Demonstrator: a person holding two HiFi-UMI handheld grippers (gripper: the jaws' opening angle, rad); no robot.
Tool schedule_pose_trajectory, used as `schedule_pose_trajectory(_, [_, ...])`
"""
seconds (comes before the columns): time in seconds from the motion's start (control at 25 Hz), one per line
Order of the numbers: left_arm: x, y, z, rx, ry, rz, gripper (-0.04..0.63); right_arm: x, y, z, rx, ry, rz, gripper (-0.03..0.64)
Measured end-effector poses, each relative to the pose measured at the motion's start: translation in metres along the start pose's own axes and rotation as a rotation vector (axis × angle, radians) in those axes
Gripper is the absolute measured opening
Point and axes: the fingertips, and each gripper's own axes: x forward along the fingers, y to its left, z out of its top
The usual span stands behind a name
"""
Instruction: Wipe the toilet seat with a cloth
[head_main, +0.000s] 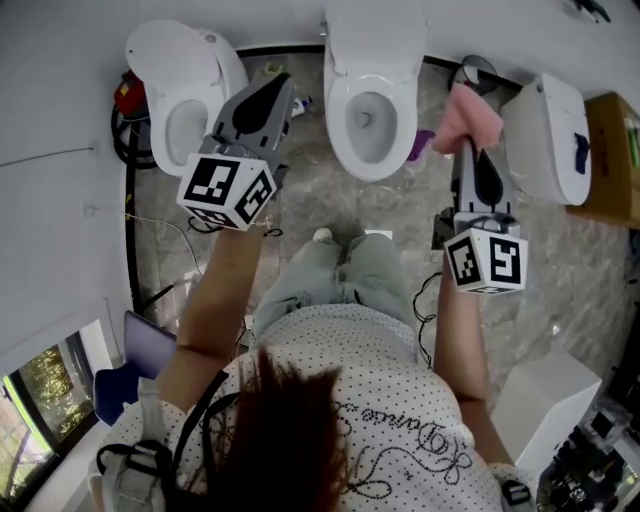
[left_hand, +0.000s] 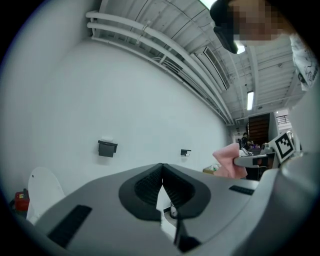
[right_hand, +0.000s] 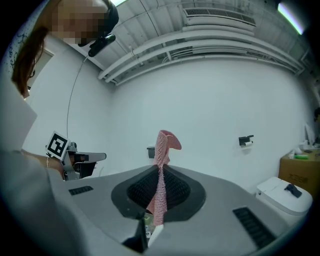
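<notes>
While aloft — cloth (head_main: 468, 118) beside seat rim (head_main: 402, 128)

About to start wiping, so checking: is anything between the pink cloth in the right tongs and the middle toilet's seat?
Nothing visible does. The pink cloth is clamped in the right tongs, raised just right of the middle toilet's seat, which lies exposed and bare. The left tongs hang shut on the far side.
</notes>
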Motion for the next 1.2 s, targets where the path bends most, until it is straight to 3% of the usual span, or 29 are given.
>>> schedule_pose_trajectory(0.24, [0.056,0.009,-0.017,-0.015,0.025,0.041,0.005,0.049,-0.046,-0.013,0.02,0.026,0.038,0.029])
schedule_pose_trajectory(0.72, [0.175,0.033,-0.055,-0.015,0.056,0.201,0.005,0.188,-0.142,-0.048,-0.017,0.129,0.264,0.029])
schedule_pose_trajectory(1.0, [0.203,0.065,-0.094,-0.049,0.112,0.263,0.005,0.248,-0.147,-0.09,-0.015,0.2,0.344,0.029])
schedule_pose_trajectory(1.2, [0.219,0.098,-0.123,-0.075,0.142,0.258,0.005,0.285,-0.137,-0.123,-0.093,0.264,0.38,0.029])
